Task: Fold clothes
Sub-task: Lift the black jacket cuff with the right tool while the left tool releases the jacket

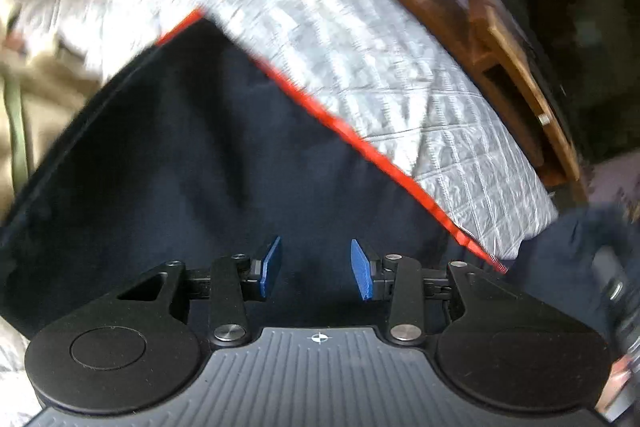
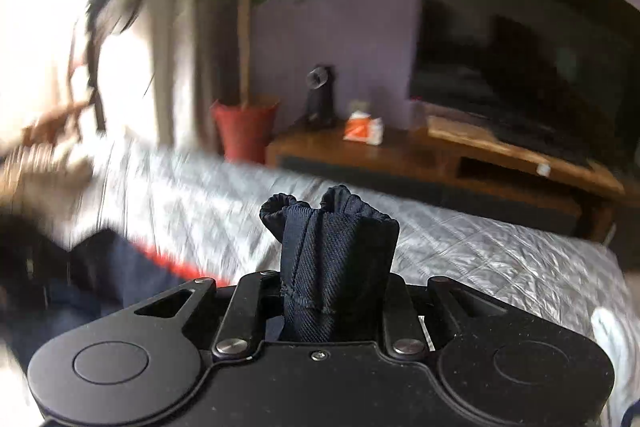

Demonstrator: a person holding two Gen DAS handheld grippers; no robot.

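Two tools are in view, one per camera. Left tool stands with its two blue pads set wide apart and nothing between them, poised over the dark navy fabric garment with an orange-red edge stripe. Right tool is clamped on a bunched fold of that same garment, which sticks up between its fingers in a puckered, twill-woven wad.

One garment shows: it lies spread on the pale grey quilted bed cover, its red stripe running diagonally along the edge, motion-blurred at the left.

Beyond the bed are one low wooden bench, one dark television screen, one red plant pot and one orange-and-white packet.
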